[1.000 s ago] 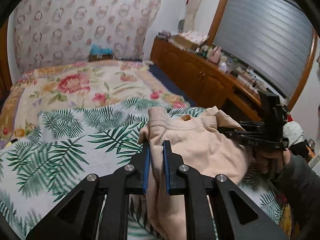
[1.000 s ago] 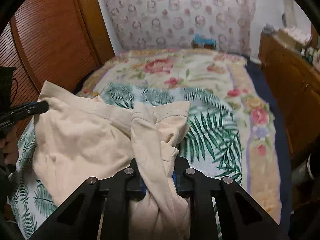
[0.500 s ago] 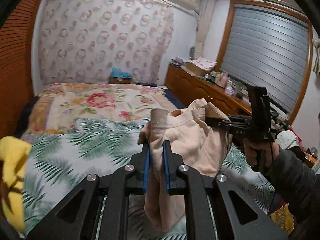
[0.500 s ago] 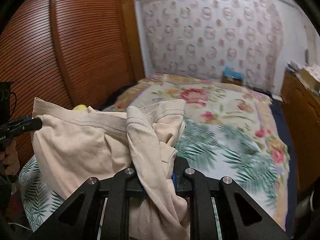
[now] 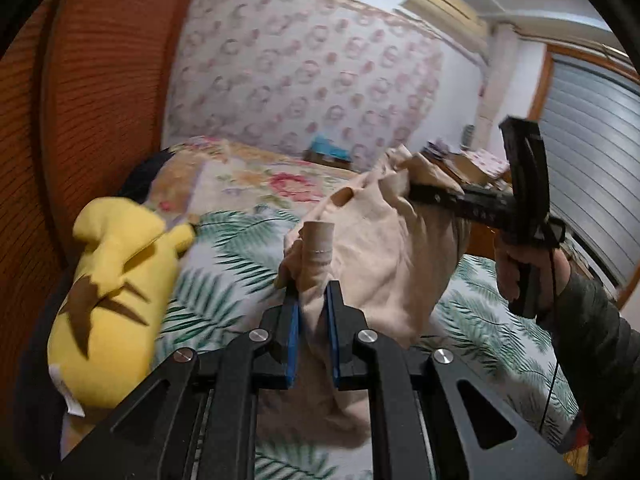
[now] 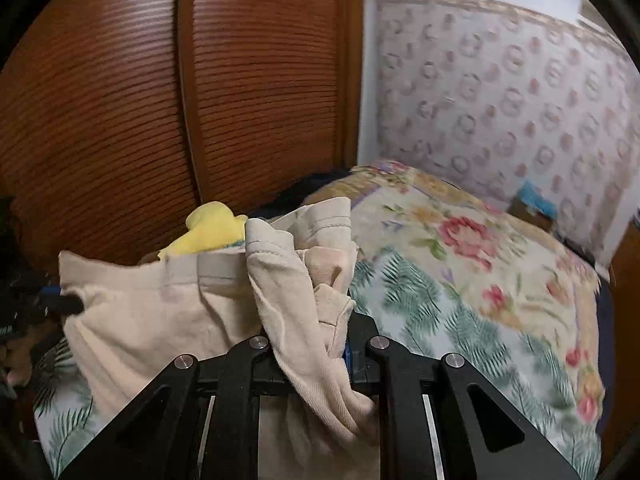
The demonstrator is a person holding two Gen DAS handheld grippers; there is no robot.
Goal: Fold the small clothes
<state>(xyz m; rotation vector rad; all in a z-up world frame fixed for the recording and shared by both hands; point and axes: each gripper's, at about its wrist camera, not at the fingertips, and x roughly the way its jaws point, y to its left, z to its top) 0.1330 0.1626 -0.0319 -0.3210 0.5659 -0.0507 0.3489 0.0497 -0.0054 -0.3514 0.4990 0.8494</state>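
A small beige garment [image 5: 384,252] hangs in the air above the bed, held at two corners. My left gripper [image 5: 313,294] is shut on one corner, with a rolled hem sticking up between its blue pads. In the left wrist view my right gripper [image 5: 416,192] grips the other corner higher up at the right, in a hand with a dark sleeve. In the right wrist view the beige garment [image 6: 160,320] drapes over my right gripper [image 6: 316,344], whose fingertips the cloth hides. My left gripper [image 6: 70,304] pinches the far left corner there.
A yellow plush toy [image 5: 112,304] lies on the bed's left side beside a brown slatted wardrobe [image 6: 160,100]. The bed [image 6: 460,272] carries a floral and palm-leaf cover. A wooden dresser [image 5: 480,172] with clutter stands at the right under a shuttered window.
Both grippers swung to the left with the garment held between them and rolled. The wardrobe and yellow plush came into view. The right gripper rose a little.
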